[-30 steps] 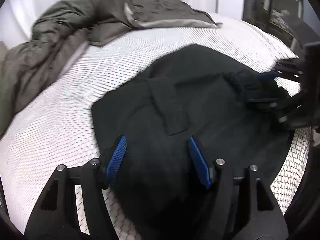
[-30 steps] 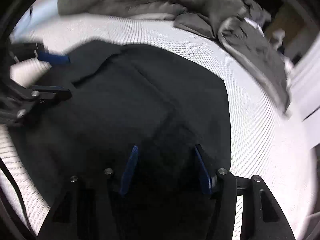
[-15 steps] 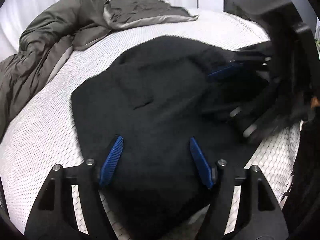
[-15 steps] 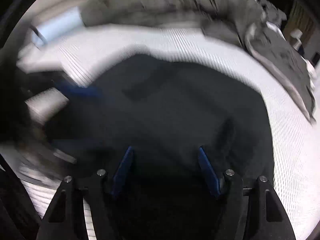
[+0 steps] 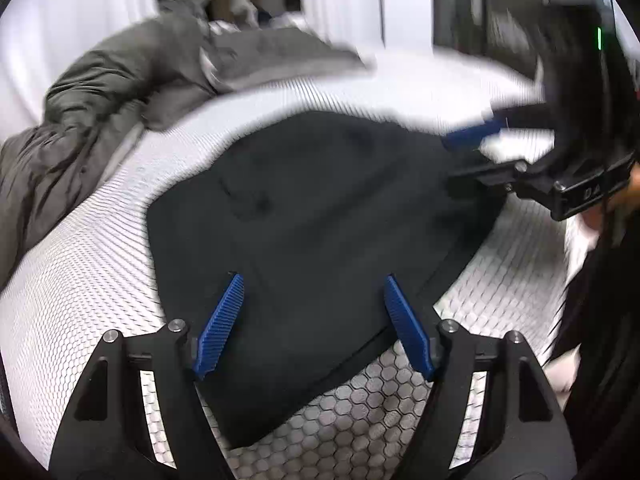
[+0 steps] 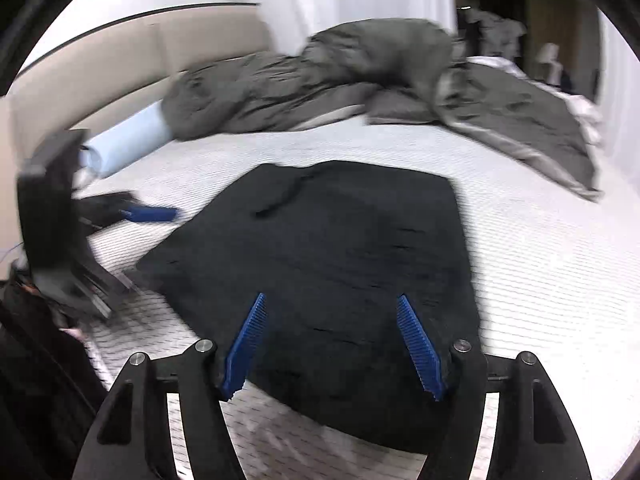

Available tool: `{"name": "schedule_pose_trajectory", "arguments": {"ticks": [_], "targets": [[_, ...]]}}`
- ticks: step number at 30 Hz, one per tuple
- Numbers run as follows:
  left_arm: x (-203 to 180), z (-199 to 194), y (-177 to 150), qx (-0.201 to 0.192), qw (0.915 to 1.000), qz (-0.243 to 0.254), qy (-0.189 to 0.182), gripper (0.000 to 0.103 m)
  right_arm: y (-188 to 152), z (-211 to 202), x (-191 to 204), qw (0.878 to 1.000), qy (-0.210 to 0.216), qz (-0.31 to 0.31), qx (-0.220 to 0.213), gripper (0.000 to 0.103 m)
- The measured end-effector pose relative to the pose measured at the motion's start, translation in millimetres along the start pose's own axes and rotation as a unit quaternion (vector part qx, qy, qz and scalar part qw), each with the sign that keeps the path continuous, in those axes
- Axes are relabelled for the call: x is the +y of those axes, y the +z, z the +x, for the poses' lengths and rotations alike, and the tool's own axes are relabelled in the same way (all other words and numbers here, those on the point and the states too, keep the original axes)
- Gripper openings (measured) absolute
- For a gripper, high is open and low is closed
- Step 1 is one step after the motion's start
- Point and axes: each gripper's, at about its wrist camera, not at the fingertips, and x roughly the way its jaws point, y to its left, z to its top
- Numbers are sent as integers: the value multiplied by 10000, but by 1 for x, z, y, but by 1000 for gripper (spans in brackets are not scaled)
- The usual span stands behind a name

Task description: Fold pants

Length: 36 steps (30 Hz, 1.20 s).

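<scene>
The black pants (image 5: 320, 216) (image 6: 336, 256) lie folded into a flat, roughly square bundle on the white mattress (image 5: 80, 264) (image 6: 540, 264). My left gripper (image 5: 314, 292) hovers over the bundle's near edge, its jaws opening, with nothing gripped between the blue pads. My right gripper (image 6: 332, 312) also hangs above the near edge, jaws opening and holding nothing. Each gripper shows blurred in the other's view: the right gripper (image 5: 472, 136) at the bundle's right side, the left gripper (image 6: 148, 214) off the bundle's left side over the mattress.
A rumpled grey duvet (image 5: 100, 112) (image 6: 360, 80) is heaped along the far side of the bed. A pale blue roll (image 6: 128, 144) lies by the beige headboard (image 6: 120, 64). A person's dark sleeve (image 5: 600, 320) fills the right edge of the left wrist view.
Both grippers have drawn back off the pants and their jaws stand wider. The right gripper has risen, so the headboard and duvet now show. The pants lie still.
</scene>
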Motion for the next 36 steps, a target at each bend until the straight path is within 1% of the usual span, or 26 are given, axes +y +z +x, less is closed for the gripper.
{"name": "schedule_pose_trajectory", "arguments": {"ticks": [1, 2, 3, 4, 5, 7, 8, 10, 12, 15, 17, 18, 20, 22, 23, 24, 26, 27, 28, 29, 30, 32, 33, 34, 35, 36], "targets": [[-1, 7, -4, 145, 9999, 52, 44, 71, -2, 12, 5, 9997, -78, -104, 213, 63], [2, 10, -7, 198, 9998, 18, 24, 72, -7, 26, 10, 9980, -317, -285, 469, 54], [6, 8, -10, 200, 9998, -54, -22, 72, -14, 33, 10, 9950, -561, -485, 669, 54], [11, 5, -12, 208, 9997, -115, -40, 72, -22, 30, 6, 9944, -580, -509, 723, 54], [16, 4, -15, 235, 9996, -168, -32, 73, -29, 20, -8, 9965, -472, -243, 643, 54], [26, 1, -20, 247, 9993, -276, 32, 77, -42, 0, -28, 9975, -445, 170, 522, 54], [30, -2, -22, 226, 9990, -388, 5, 77, -53, -13, -44, 9961, -617, 404, 488, 54], [33, -12, -20, 85, 9988, -472, -21, 77, -63, -21, -69, 9909, -982, 741, 549, 53], [32, -23, -16, -177, 9985, -515, -72, 77, -67, -35, -85, 9892, -662, 1255, 362, 52], [26, -21, -8, -237, 9983, -521, -144, 77, -60, -47, -90, 9895, -170, 1434, -106, 52], [21, -10, -4, -77, 9991, -415, -81, 77, -61, -42, -91, 9854, 86, 1700, -38, 52], [12, -8, -3, 10, 9993, -379, -60, 77, -62, -27, -99, 9804, 180, 1954, 148, 52], [7, 3, -2, 144, 9993, -347, 0, 77, -69, -6, -108, 9702, 260, 2366, 461, 33], [6, 9, 1, 143, 9993, -339, 10, 77, -72, -9, -107, 9677, 466, 2450, 381, 7], [7, 9, 1, 136, 9992, -365, -5, 77, -70, -16, -106, 9659, 683, 2483, 261, 4], [11, 15, 4, 147, 9991, -405, 5, 77, -69, -29, -102, 9671, 829, 2406, 65, 4], [13, 16, 2, 163, 9989, -445, 3, 77, -79, -46, -96, 9655, 1104, 2359, -18, 4], [14, 17, 3, 157, 9989, -451, -14, 77, -89, -42, -98, 9668, 965, 2360, 165, 4], [15, 18, 3, 162, 9989, -445, -11, 77, -98, -32, -101, 9653, 822, 2432, 473, 4], [15, 18, 4, 167, 9989, -436, 15, 77, -104, -22, -105, 9600, 864, 2559, 737, 3], [15, 17, 4, 160, 9989, -443, 23, 77, -107, -28, -105, 9610, 900, 2530, 654, 4], [15, 14, 5, 119, 9988, -467, 26, 77, -101, -52, -103, 9697, 784, 2296, 283, 22], [15, 12, 6, 72, 9989, -466, 10, 77, -95, -68, -101, 9730, 589, 2230, -107, 27], [15, 12, 8, 36, 9989, -465, -7, 77, -88, -73, -101, 9728, 541, 2230, -318, 30], [14, 11, 9, 19, 9988, -483, -20, 77, -82, -78, -100, 9715, 572, 2241, -518, 30], [13, 10, 9, 20, 9988, -496, -26, 77, -79, -77, -97, 9713, 657, 2220, -549, 30]]}}
